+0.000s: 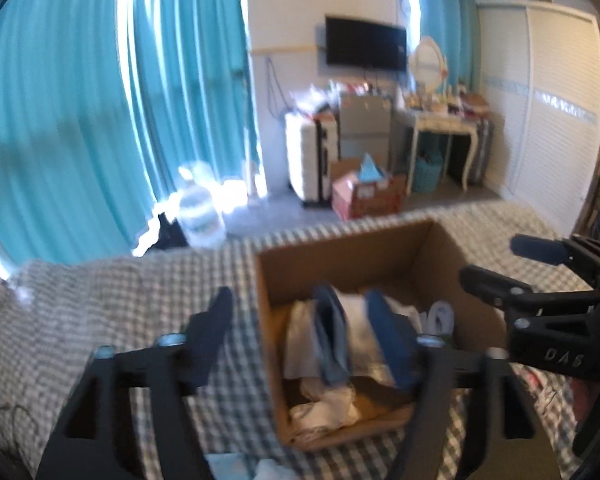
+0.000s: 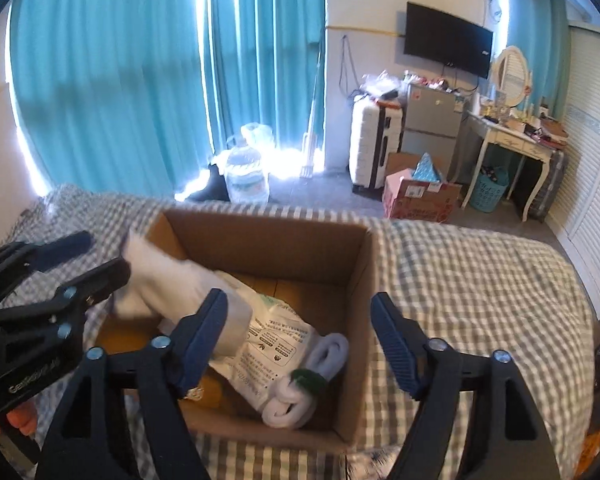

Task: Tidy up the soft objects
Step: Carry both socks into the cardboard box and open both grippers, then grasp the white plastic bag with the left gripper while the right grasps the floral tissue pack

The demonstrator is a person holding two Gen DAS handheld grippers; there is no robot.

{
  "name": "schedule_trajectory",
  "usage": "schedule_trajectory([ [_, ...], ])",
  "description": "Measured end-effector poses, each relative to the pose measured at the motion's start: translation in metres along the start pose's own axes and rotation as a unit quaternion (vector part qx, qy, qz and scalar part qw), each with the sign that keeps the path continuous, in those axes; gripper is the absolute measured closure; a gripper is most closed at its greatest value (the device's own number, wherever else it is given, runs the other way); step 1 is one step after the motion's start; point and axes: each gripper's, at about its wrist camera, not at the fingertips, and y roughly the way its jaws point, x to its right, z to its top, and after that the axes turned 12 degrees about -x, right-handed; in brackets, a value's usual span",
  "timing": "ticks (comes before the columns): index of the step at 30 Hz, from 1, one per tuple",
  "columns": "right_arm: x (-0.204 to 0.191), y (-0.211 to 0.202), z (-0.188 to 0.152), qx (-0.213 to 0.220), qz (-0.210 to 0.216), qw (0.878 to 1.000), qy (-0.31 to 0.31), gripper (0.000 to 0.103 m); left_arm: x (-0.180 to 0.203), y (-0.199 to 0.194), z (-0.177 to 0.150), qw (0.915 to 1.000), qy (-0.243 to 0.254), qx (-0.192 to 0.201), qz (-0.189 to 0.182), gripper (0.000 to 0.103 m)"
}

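1. Much looks done, I judge: the box point(image 2: 268, 320) is sitting on the bed point(image 2: 480, 280), already holding white cloth point(image 2: 160, 284), a printed packet point(image 2: 276, 340) and rolled socks point(image 2: 300, 388).
2. The left gripper point(image 2: 80, 260), at the box's left wall, is showing its fingers apart, empty; whether they are touching the cloth is unclear.
3. The right gripper point(image 2: 300, 340) is hovering over the box, fingers spread wide, gripping nothing.
4. Left over: some pale fabric point(image 1: 240, 468) is lying on the bed near the box's front.
5. Box walls are hemming the grippers; open bedding is lying to the right.
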Motion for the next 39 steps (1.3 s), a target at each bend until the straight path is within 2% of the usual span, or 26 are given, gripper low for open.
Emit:
schedule_trajectory([
  [1,0.0,-0.009,0.0,0.004,-0.003,1.0,0.001,0.024,-0.005,-0.008,0.0,1.0,-0.002,0.006,-0.001,0.02],
  [5,-0.004,-0.061,-0.006,0.022,-0.014,1.0,-0.002,0.022,-0.013,-0.055,0.001,0.9998,-0.013,0.016,-0.006,0.019],
  [7,-0.007,-0.086,-0.013,0.03,-0.021,0.999,-0.007,0.013,-0.015,-0.078,-0.001,0.9996,-0.017,0.023,-0.005,0.019],
  [10,-0.011,-0.125,-0.027,0.047,-0.029,0.998,-0.02,0.008,-0.016,-0.11,-0.01,0.9991,-0.02,0.036,-0.002,0.011],
  [12,-0.013,-0.142,-0.035,0.05,-0.033,0.998,-0.027,0.007,-0.015,-0.123,-0.019,0.9989,-0.023,0.042,0.003,0.001],
  [15,-0.01,-0.165,-0.053,0.053,-0.034,0.998,-0.03,0.002,-0.011,-0.138,-0.034,0.9989,-0.025,0.038,0.005,0.0],
  [19,-0.001,-0.179,-0.082,0.042,-0.044,0.997,-0.039,0.002,-0.003,-0.14,-0.059,0.9992,-0.031,0.026,0.005,0.0],
  [23,0.011,-0.175,-0.106,0.026,-0.051,0.998,-0.04,0.002,0.011,-0.132,-0.084,0.9991,-0.032,0.017,0.021,0.0],
  [27,0.029,-0.154,-0.131,0.003,-0.054,0.998,-0.028,0.002,0.02,-0.115,-0.108,0.999,-0.041,0.004,0.015,0.0],
  [34,0.045,-0.078,-0.168,-0.057,-0.055,0.997,-0.011,0.002,0.018,-0.053,-0.142,0.997,-0.051,-0.056,0.016,0.0],
  [39,0.059,-0.025,-0.18,-0.099,-0.045,0.994,0.011,0.002,0.009,-0.014,-0.163,0.9952,-0.051,-0.081,0.021,0.0],
])
